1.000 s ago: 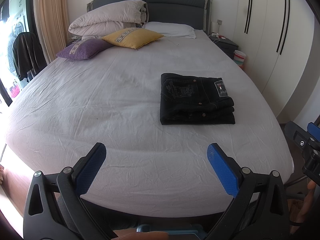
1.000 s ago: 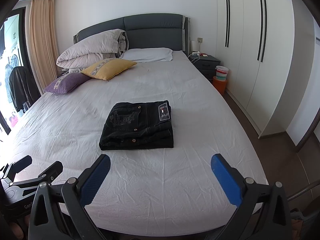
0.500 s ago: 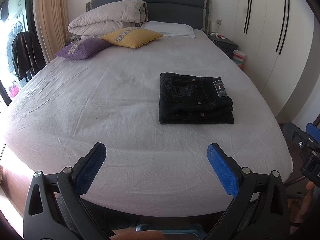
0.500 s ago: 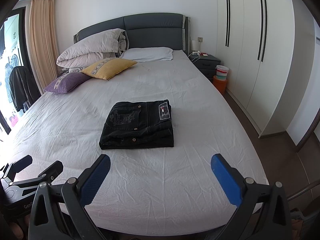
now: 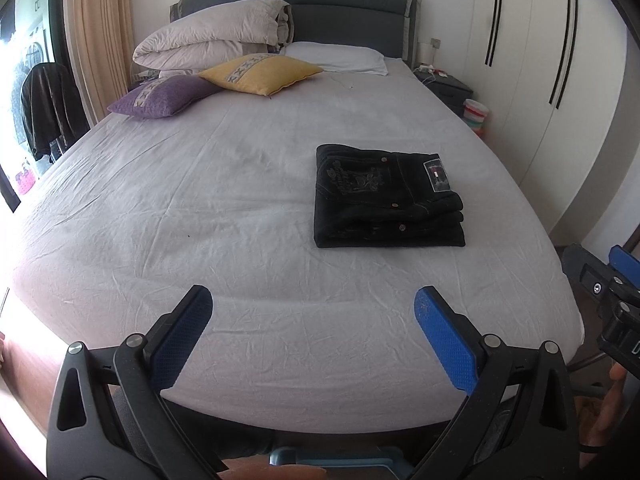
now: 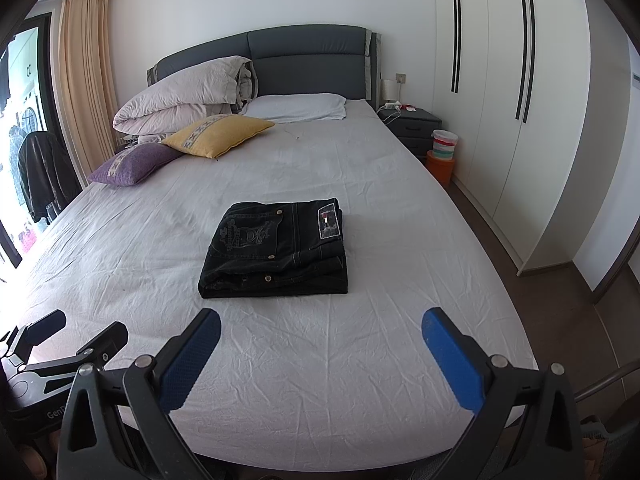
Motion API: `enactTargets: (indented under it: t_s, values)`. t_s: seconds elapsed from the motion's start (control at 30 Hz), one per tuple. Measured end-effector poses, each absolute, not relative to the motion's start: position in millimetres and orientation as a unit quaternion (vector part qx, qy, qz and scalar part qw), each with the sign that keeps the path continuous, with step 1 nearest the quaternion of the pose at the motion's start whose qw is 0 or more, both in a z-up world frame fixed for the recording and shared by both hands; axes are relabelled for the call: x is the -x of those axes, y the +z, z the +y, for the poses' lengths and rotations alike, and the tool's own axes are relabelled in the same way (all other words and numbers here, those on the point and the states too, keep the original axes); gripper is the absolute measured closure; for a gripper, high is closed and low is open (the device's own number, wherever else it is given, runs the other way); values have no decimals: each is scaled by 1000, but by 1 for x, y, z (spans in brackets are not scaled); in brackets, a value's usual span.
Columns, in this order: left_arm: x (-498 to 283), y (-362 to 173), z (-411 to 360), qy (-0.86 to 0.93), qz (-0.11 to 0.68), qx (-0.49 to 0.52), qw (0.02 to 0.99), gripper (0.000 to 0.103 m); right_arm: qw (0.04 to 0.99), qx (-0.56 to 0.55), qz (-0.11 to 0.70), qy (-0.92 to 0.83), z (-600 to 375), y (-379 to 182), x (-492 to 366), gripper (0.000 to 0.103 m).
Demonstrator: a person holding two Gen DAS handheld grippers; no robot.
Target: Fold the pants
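Folded black pants (image 5: 386,196) lying on a grey-sheeted bed (image 5: 240,200).

They sit toward the bed's foot, folds hiding the legs. Left gripper (image 5: 313,322) and right gripper (image 6: 320,346) hover off the bed's foot, fingers spread wide, empty, handles cut off.

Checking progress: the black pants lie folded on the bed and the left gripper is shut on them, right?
Not quite. The black pants do lie folded on the bed, but the left gripper is open and clear of them, as the left wrist view shows.
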State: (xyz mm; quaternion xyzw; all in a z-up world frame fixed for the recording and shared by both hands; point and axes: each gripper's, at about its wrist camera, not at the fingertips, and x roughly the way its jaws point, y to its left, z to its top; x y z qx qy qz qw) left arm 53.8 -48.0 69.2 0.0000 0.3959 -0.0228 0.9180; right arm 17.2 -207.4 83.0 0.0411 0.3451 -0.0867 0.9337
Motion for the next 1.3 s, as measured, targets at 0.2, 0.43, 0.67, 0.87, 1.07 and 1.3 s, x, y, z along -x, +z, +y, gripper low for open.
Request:
enactTargets:
  t_s: [0.2,0.43,0.67,0.87,1.07,1.3]
  values:
    - [-54,69,-49,-23,398,1,917,0,934,-41,345,-87,-207,83,-17,0]
    - [-56,70,-44,-24,401,5,916,0,934,-41,346,-86,-207,82,-16,0]
    - [-56,70,-44,-25,401,4,916,0,933,-41,347,-86,-205,80,-14,0]
    - [-57,70,-44,-24,402,5,916,0,933,-41,347,-85,-205,78,-12,0]
    - [-57,69,-43,-24,402,4,915,0,933,-41,347,-85,-205,78,-12,0]
    - [-56,67,-40,-25,403,7,915,0,933,-41,348,-84,-208,77,-13,0]
